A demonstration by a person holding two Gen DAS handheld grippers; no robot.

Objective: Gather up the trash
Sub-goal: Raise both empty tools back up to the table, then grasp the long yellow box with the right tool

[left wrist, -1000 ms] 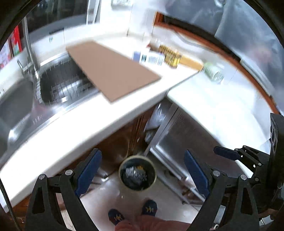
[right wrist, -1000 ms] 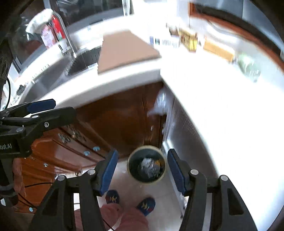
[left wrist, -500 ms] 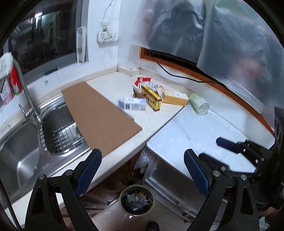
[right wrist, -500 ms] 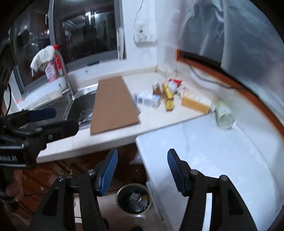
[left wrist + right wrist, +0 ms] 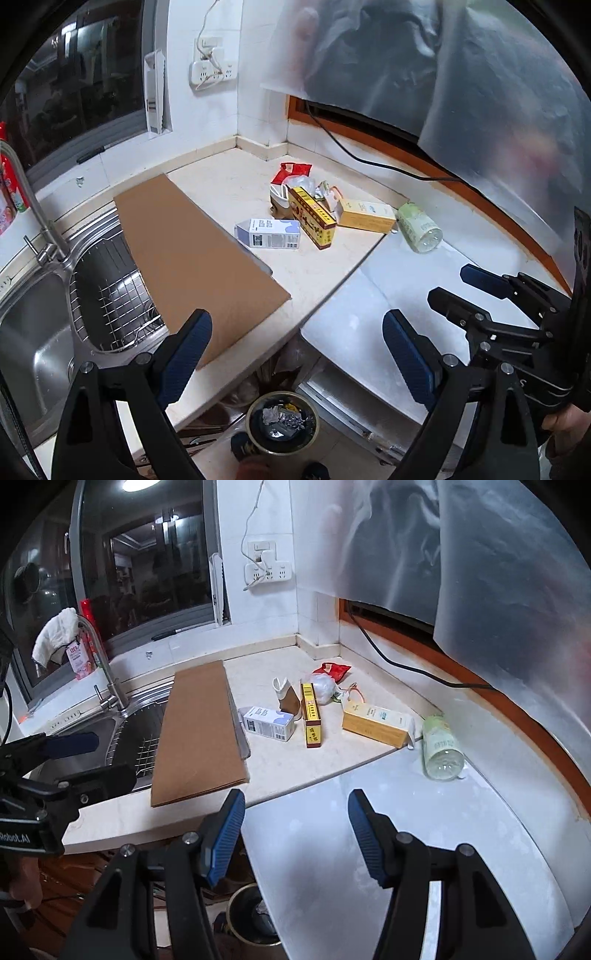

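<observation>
A: What is lying on the counter in this kitchen corner?

B: A cluster of trash is sitting near the back wall. A white and blue carton is lying on its side, with a red and yellow box just beside it and a yellow box lying further right. A pale green jar is resting on its side where the beige counter is meeting the white surface. A red wrapper, a clear bag and a brown and white paper cup are crowding behind the boxes.

A: And the grippers?

B: The left gripper is hanging above the counter edge with its blue pads spread wide and nothing between them. The right gripper is hanging over the white surface, its fingers likewise standing well apart and gripping nothing. Each one is showing up at the side of the other's view, held in a hand.

A: Where is the bin?

B: A round trash can is standing on the floor below the counter edge, with crumpled silvery scraps lying inside. In the right wrist view it is peeking out between the gripper's arms.

A: Anything else in view?

B: A flat sheet of brown cardboard is lying partly over the steel sink, where a wire rack is sitting. A black cable is running along the right-hand wall.
</observation>
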